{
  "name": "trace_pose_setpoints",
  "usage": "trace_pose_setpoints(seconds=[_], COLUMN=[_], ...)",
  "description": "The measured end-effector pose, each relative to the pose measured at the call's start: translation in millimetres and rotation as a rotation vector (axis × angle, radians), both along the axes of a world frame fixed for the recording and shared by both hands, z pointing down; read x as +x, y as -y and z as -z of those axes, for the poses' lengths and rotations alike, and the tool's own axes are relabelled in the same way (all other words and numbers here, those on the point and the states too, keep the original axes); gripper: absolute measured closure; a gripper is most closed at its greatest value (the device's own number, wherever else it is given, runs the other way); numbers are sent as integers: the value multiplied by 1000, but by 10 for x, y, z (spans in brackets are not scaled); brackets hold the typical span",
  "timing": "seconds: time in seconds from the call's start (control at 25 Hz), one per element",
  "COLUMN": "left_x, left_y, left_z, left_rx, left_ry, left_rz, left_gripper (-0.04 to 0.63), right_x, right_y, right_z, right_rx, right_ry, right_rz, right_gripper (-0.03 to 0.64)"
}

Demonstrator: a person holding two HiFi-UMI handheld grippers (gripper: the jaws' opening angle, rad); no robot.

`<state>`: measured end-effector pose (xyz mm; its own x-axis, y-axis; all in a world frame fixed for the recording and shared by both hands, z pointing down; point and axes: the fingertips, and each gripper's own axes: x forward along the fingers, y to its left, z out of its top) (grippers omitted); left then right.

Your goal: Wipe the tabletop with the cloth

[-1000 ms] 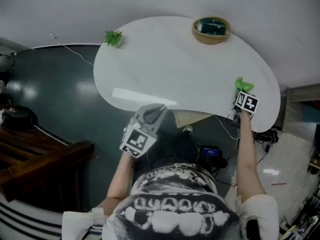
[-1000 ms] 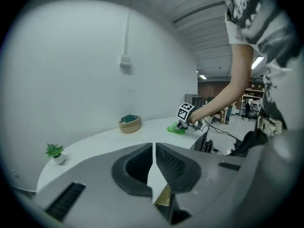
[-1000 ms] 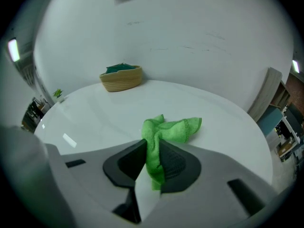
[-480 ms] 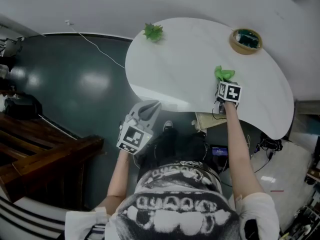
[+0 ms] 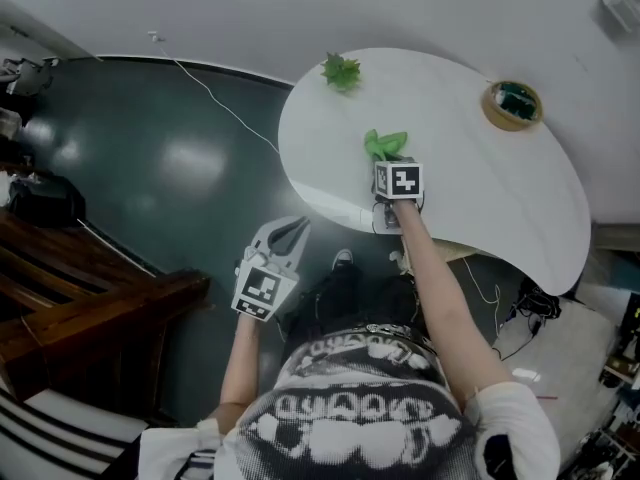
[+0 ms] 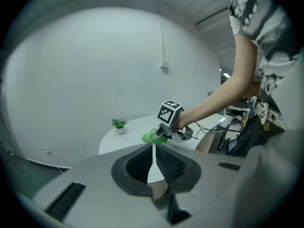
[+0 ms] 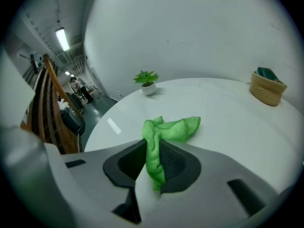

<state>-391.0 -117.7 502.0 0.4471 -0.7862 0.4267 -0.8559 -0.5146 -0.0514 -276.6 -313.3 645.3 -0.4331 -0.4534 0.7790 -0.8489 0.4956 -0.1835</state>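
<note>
1. right gripper (image 5: 389, 160): jaws clamped on one end of the green cloth (image 7: 166, 129). the pinched fold runs down between the two pads.
2. cloth: bunched and crumpled. the free part spills out ahead of the jaw tips and lies on the white tabletop (image 5: 480, 168). in the head view it sits on the left part of the table, near the edge closest to the person.
3. right arm reaches out over the near edge of the table. the marker cube rides on top of the gripper, just behind the cloth.
4. left gripper (image 6: 153, 147): jaws together, tips meeting, only a thin slit between the pads lower down. nothing is held between them.
5. left gripper position: off the table, held over the dark floor (image 5: 150, 168), beside and below the table's near-left edge. its own view looks across at the right gripper and the cloth.
6. small potted plant (image 5: 341, 70): upright at the far-left rim of the table, beyond the cloth and apart from it.
7. round woven basket (image 5: 513, 105): at the far-right rim, well apart from the cloth. something dark green lies inside; cannot tell what.
8. white cable (image 5: 215, 93) trails across the floor to the left of the table.
9. wooden steps (image 5: 90, 308) stand at the left of the head view, well apart from the table.
</note>
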Motion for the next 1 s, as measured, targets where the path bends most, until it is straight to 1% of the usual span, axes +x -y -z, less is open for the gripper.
trace_pose_setpoints(seconds=[0.12, 0.2, 0.28, 0.36, 0.48, 0.6, 0.72, 0.88, 1.0], left_x=[-57, -44, -3, 59, 245, 519, 851, 1398, 1888], left_y=[-38, -27, 2, 39, 119, 210, 298, 423, 508], left_z=[-33, -21, -2, 14, 43, 76, 103, 147, 196], left_rx=[-10, -9, -4, 1, 7, 11, 18, 35, 48], left_ry=[-1, -4, -6, -4, -2, -3, -2, -3, -4], left_rz=[10, 7, -4, -23, -67, -124, -189, -274, -342], left_gripper=[575, 575, 575, 575, 575, 575, 575, 575, 575], right_x=[-384, -483, -486, -440, -235, 109, 609, 1472, 2260], right_y=[-139, -190, -194, -172, -114, -47, -4, 4, -41], right_z=[-2, -9, -1, 39, 155, 283, 377, 432, 454], right_rx=[-15, -10, 0, 7, 33, 59, 81, 107, 121], right_ry=[42, 41, 47, 76, 106, 128, 134, 126, 111], right_rz=[56, 80, 91, 88, 71, 36, -25, -117, -201], right_gripper=[537, 537, 537, 537, 537, 537, 537, 537, 537])
